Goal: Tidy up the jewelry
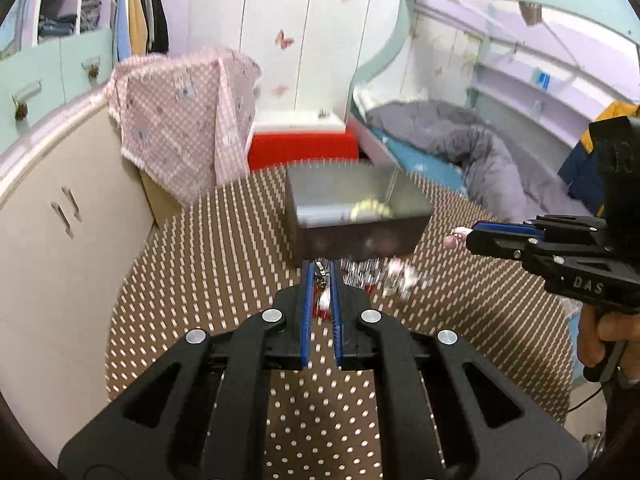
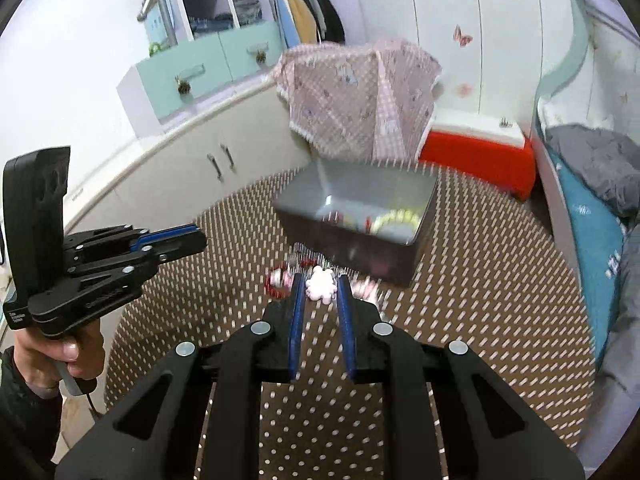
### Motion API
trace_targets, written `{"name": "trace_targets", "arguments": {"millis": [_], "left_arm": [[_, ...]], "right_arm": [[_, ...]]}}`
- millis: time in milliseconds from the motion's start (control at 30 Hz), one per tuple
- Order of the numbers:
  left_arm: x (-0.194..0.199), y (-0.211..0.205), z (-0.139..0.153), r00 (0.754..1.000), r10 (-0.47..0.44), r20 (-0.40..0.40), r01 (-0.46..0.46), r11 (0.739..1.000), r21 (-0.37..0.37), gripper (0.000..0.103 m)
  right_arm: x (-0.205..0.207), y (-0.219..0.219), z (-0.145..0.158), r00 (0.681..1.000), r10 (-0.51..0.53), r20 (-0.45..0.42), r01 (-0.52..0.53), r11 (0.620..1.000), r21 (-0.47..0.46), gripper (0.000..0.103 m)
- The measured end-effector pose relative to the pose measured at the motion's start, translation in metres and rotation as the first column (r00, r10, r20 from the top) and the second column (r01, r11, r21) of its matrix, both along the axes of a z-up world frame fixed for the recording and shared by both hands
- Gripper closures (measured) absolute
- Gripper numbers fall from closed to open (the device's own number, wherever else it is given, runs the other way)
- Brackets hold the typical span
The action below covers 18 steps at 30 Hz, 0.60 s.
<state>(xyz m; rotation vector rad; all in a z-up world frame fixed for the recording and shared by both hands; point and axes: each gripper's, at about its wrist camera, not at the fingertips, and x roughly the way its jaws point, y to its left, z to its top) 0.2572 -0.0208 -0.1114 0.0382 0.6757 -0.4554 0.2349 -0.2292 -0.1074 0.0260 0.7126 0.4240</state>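
An open grey tin box [image 1: 360,236] stands on the dotted brown table [image 1: 224,264], with a yellow bracelet [image 1: 370,208] inside. My left gripper [image 1: 321,271] is shut on a small silver piece of jewelry [image 1: 320,269], held above the table just in front of the box. Blurred loose jewelry [image 1: 384,276] lies at the foot of the box. My right gripper [image 2: 320,282] is shut on a pink flower-shaped piece [image 2: 320,285], also in front of the box [image 2: 360,248]. A red bracelet [image 2: 276,282] lies on the table below. Each view shows the other gripper from the side.
A pink checked cloth [image 1: 188,120] drapes over something behind the table. A red and white chest [image 1: 300,140] stands beyond the box. A bed with a grey quilt [image 1: 460,140] runs along the right, and low cream cabinets [image 1: 48,216] along the left. A hand [image 2: 68,352] grips the left tool.
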Motion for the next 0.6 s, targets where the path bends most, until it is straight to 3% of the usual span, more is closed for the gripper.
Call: {"name": "trace_targets", "arguments": {"millis": [267,433,600], "left_arm": [[0.017,-0.012,0.057,0.995,0.002,0.097,0.001,0.999,-0.034,0.095],[0.051,-0.030,0.067,0.997,-0.007,0.072,0.012,0.998,-0.061,0.094],[0.075,-0.048,0.064,0.999,-0.015,0.041,0.017,0.999,-0.045,0.094]], "right_arm": [[0.012,-0.014,0.071,0.988,-0.019,0.154,0.020,1.000,-0.007,0.088],[0.034,-0.015,0.083,0.987,-0.011,0.162,0.009,1.000,0.017,0.088],[0.059,-0.015,0.075,0.993,-0.019,0.117,0.015,0.999,0.040,0.088]]}}
